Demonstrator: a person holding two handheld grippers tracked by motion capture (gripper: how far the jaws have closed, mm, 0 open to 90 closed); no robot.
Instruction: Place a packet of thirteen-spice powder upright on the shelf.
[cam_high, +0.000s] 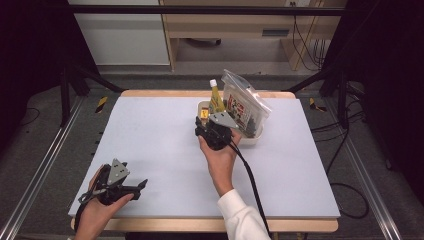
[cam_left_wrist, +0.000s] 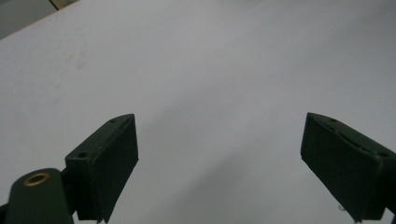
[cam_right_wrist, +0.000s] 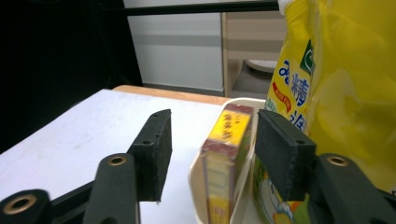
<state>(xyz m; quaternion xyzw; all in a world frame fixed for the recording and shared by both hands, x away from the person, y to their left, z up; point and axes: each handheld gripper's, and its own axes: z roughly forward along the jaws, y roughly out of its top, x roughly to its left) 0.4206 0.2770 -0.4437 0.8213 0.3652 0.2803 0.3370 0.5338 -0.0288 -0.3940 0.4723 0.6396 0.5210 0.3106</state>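
Observation:
A white tray (cam_high: 251, 139) stands at the table's far middle. It holds a yellow squeeze bottle (cam_high: 216, 98), a clear zip bag of packets (cam_high: 246, 104) and a small yellow-and-red box (cam_high: 204, 114) on edge at its left end. My right gripper (cam_high: 202, 125) reaches to that end. In the right gripper view the box (cam_right_wrist: 228, 140) stands between its open jaws, with the left pad clear of it and the bottle (cam_right_wrist: 336, 84) just right of it. My left gripper (cam_high: 141, 185) rests open near the front left corner, with nothing between its jaws (cam_left_wrist: 219, 126).
The pale grey tabletop (cam_high: 150, 135) has a wooden edge all round. Black frame posts and floor rails flank the table, and a wooden desk stands beyond it. A cable trails from the right gripper past the person's white sleeve (cam_high: 242, 215).

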